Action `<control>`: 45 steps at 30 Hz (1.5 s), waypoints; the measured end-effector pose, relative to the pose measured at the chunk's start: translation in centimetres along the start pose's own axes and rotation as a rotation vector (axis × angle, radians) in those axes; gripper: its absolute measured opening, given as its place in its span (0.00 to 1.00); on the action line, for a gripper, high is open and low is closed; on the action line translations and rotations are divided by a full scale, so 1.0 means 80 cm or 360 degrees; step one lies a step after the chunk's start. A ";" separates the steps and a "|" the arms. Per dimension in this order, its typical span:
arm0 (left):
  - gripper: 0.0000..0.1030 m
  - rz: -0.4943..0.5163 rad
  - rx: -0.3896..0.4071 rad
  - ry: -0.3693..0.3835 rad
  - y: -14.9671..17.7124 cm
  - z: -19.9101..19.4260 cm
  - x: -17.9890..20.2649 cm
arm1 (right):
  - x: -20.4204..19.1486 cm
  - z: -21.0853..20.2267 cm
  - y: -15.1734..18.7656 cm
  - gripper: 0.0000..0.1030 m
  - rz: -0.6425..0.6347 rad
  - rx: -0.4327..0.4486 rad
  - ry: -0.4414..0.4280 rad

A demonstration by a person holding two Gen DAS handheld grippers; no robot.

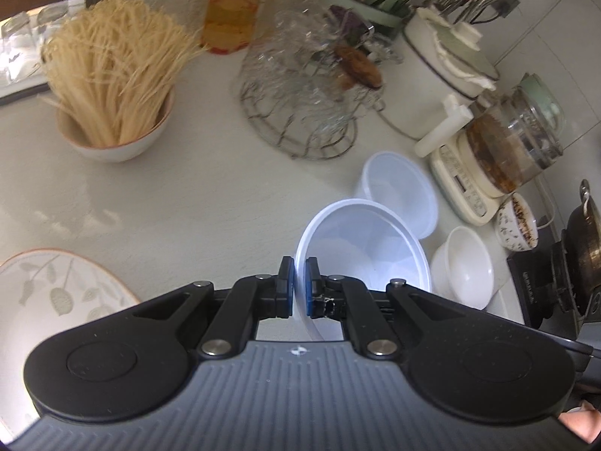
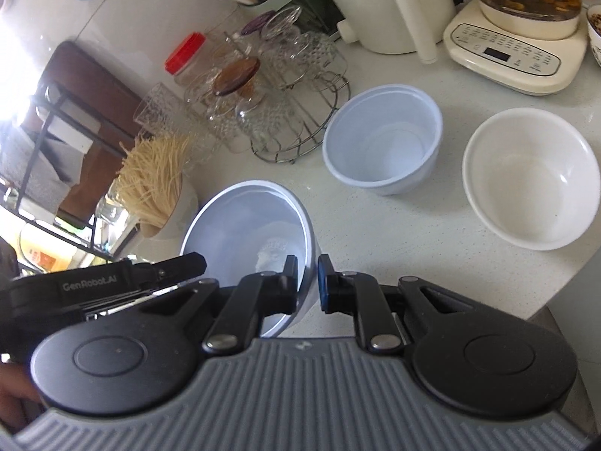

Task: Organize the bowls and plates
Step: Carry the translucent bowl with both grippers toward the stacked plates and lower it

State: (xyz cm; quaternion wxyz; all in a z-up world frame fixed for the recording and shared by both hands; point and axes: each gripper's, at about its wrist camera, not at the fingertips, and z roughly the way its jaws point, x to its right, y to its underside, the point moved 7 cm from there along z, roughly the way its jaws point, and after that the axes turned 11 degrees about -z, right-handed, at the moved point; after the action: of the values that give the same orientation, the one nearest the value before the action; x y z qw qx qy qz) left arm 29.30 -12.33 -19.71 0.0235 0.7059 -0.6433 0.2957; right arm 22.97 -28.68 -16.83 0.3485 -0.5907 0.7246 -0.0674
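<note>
1. We are pinching the near rim of a pale blue plastic bowl (image 1: 360, 248) with our left gripper (image 1: 299, 287), its blue pads closed onto the thin wall, and the bowl is tilting.
2. Our right gripper (image 2: 308, 282) is straddling the same bowl's (image 2: 248, 233) wall; a narrow gap is showing at the right pad, so we cannot tell whether it is gripping.
3. A second blue plastic bowl (image 2: 383, 139) is sitting upright on the white counter (image 2: 394, 233) just beyond, beside a white ceramic bowl (image 2: 529, 176).
4. A wire rack of glass cups (image 2: 285, 86) is crowding close behind the second blue bowl.
5. A bowl of dry noodles (image 1: 112, 75) is standing to the left, and a leaf-patterned plate (image 1: 56, 293) is lying near our left gripper.
6. A cream kettle base (image 2: 514, 52) and a white pot (image 2: 383, 3) are lining the back.
</note>
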 end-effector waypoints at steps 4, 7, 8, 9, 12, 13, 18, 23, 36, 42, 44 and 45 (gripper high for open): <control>0.07 0.0004 -0.0038 -0.0046 0.008 0.007 -0.016 | -0.008 0.012 0.010 0.13 -0.0033 -0.0053 0.0016; 0.07 0.0038 -0.0064 -0.0098 0.017 0.011 -0.026 | -0.012 0.020 0.021 0.13 -0.0063 -0.0096 0.0028; 0.07 0.0044 -0.0077 -0.0112 0.020 0.012 -0.029 | -0.013 0.021 0.024 0.13 -0.0066 -0.0105 0.0029; 0.07 0.0048 -0.0090 -0.0122 0.023 0.014 -0.033 | -0.015 0.023 0.028 0.13 -0.0066 -0.0112 0.0029; 0.07 0.0056 -0.0123 -0.0151 0.029 0.022 -0.043 | -0.017 0.029 0.036 0.13 -0.0058 -0.0132 0.0037; 0.07 0.0061 -0.0134 -0.0169 0.031 0.026 -0.046 | -0.018 0.029 0.039 0.13 -0.0063 -0.0137 0.0045; 0.07 0.0078 -0.0177 -0.0200 0.033 0.036 -0.056 | -0.028 0.037 0.045 0.15 -0.0144 -0.0151 0.0076; 0.07 0.0086 -0.0194 -0.0200 0.035 0.038 -0.059 | -0.025 0.044 0.051 0.15 -0.0111 -0.0175 0.0081; 0.07 0.0113 -0.0172 -0.0185 0.031 0.049 -0.049 | -0.011 0.053 0.060 0.15 -0.0020 -0.0211 0.0066; 0.08 0.0105 -0.0159 -0.0178 0.032 0.047 -0.051 | -0.013 0.054 0.058 0.15 -0.0044 -0.0206 0.0056; 0.09 0.0108 -0.0168 -0.0172 0.033 0.046 -0.051 | -0.014 0.052 0.057 0.16 -0.0050 -0.0196 0.0052; 0.10 0.0104 -0.0167 -0.0166 0.032 0.043 -0.052 | -0.014 0.051 0.057 0.16 -0.0054 -0.0191 0.0053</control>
State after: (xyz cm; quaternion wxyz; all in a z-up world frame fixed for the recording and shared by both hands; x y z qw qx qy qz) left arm 28.27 -10.48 -25.30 0.0171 0.6968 -0.6808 0.2250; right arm 21.73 -25.05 -21.72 0.2991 -0.6217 0.7228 -0.0396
